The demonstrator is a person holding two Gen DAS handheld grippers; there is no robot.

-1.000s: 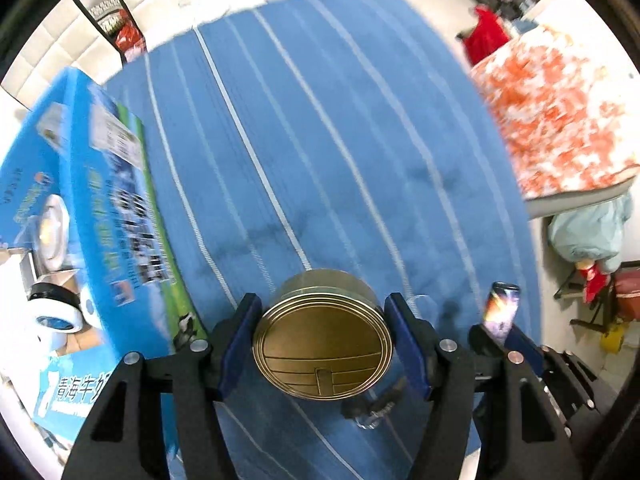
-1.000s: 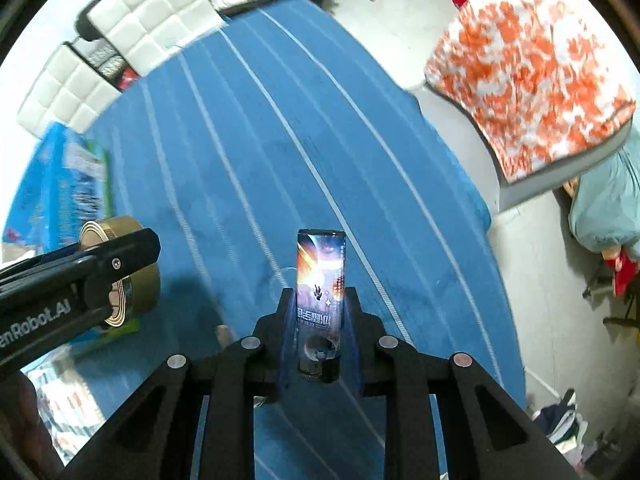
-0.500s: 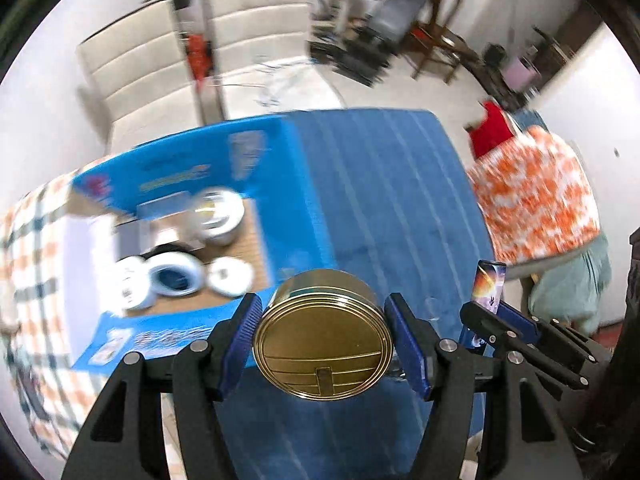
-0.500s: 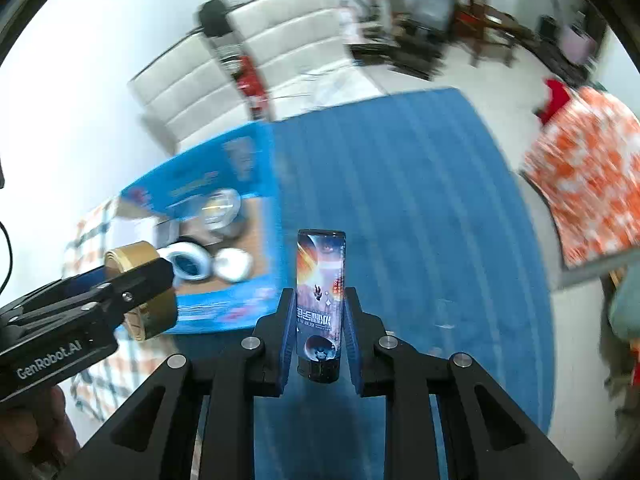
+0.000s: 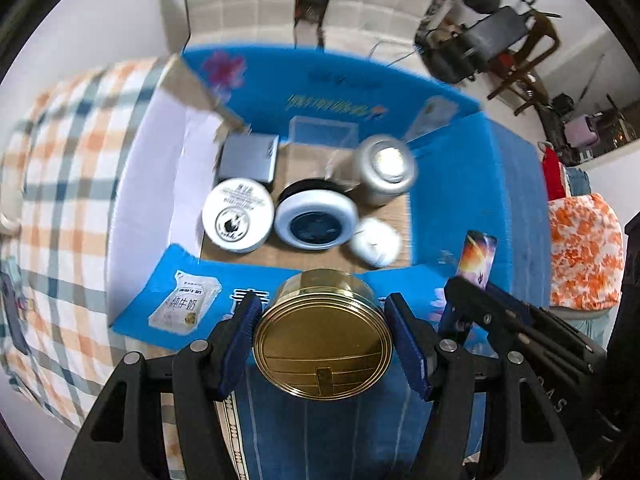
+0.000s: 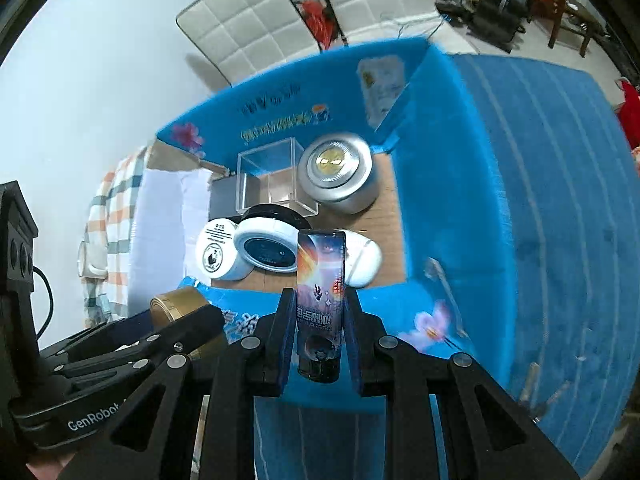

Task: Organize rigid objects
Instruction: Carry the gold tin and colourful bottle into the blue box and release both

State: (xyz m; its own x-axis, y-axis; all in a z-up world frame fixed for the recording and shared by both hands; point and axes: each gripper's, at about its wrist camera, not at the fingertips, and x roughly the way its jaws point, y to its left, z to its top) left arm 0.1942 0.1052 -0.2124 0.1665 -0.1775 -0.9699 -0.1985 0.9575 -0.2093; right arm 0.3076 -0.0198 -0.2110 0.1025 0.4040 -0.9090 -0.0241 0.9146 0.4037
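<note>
My left gripper [image 5: 322, 336] is shut on a round gold tin [image 5: 323, 342], its blue pads pressing both sides; the same gold tin [image 6: 180, 302] shows at lower left in the right wrist view. My right gripper [image 6: 320, 336] is shut on a slim printed box [image 6: 321, 300] held upright; the slim box [image 5: 476, 258] also appears at right in the left wrist view. Both hang over the near wall of an open blue cardboard box [image 5: 452, 184], whose near wall [image 6: 400, 300] lies just below the right fingers. Inside the box sit round tins and small boxes.
Inside the box: a silver tin [image 6: 339, 178], a clear plastic cube [image 6: 272, 178], a white-rimmed dark tin [image 5: 316, 220], a white labelled tin [image 5: 238, 214], a white rounded object [image 5: 376, 242] and a grey box [image 5: 248, 158]. A checked cloth [image 5: 52, 200] lies left, blue striped cloth [image 6: 560, 200] right.
Both grippers have swept from over the bare blue striped cloth to above the open blue box, rolling as they went. Each keeps the same object in its grip.
</note>
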